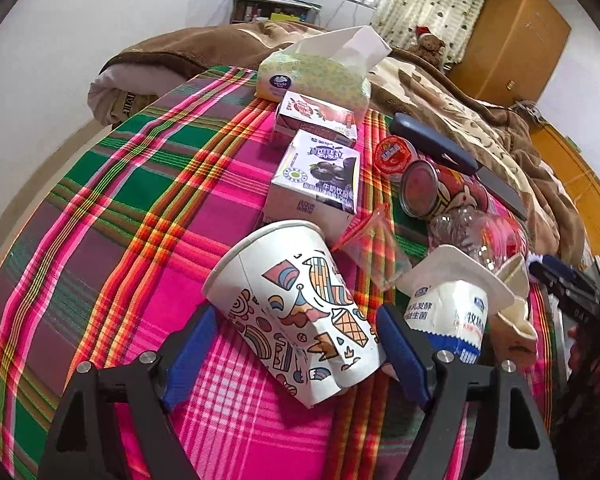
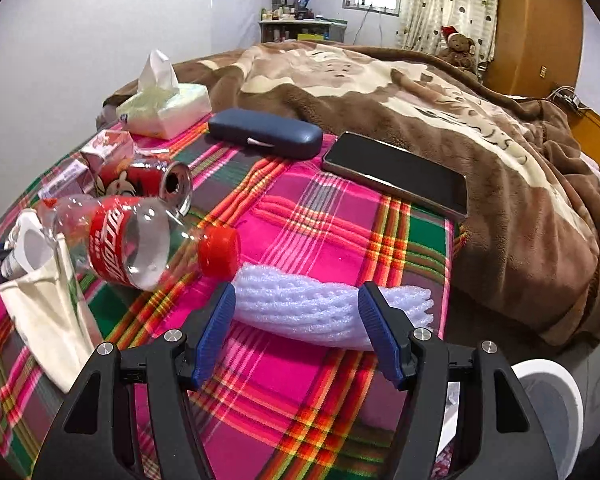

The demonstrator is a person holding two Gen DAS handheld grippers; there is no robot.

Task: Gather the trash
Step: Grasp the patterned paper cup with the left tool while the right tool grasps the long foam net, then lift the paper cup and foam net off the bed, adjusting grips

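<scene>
Right wrist: foam net (image 2: 324, 312) partly behind spread right claw (image 2: 296, 332) fingers.

woven plaid cloth (image 2: 300, 216), glossy paper cup (image 1: 296, 308), clear plastic bottle (image 2: 140, 240), white foam netting (image 2: 300, 308)

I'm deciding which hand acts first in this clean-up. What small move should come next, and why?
Probably close the left claw on the printed paper cup. The cup lies tipped on the plaid cloth between the open blue pads, so only a squeeze seems left. The right claw is likewise open around the white foam net and could follow.
</scene>
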